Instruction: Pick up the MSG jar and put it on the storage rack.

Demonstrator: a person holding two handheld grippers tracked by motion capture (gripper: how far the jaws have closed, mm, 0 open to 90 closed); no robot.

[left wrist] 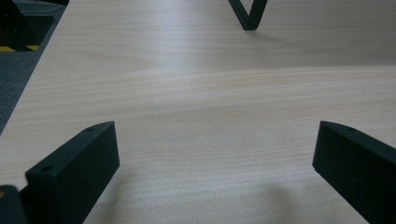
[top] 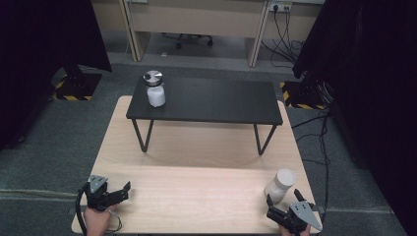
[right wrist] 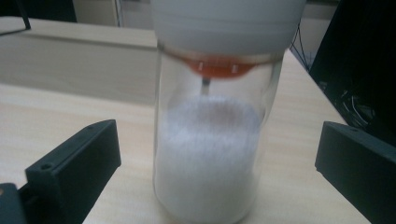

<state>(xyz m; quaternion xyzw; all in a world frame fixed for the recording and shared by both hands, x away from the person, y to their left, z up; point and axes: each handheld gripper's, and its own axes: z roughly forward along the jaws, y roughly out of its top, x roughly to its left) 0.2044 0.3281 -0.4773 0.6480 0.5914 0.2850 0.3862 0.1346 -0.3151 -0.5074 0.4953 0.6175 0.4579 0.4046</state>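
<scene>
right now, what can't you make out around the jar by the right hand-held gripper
- Jar, right gripper view: its white cap is cut off by the top edge; the base is cut off by the bottom edge.
- Orange part under that cap: blurred, so I cannot tell what it is.
- White contents: too blurred to tell powder from grains.
- Jar on the black shelf, high view: too small for detail.

clear glass jar [right wrist: 210, 140], white plastic lid [right wrist: 226, 21], matt wood-grain table [left wrist: 196, 107].

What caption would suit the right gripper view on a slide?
Open right gripper faces a white-capped jar of white powder standing on the wooden table.
</scene>
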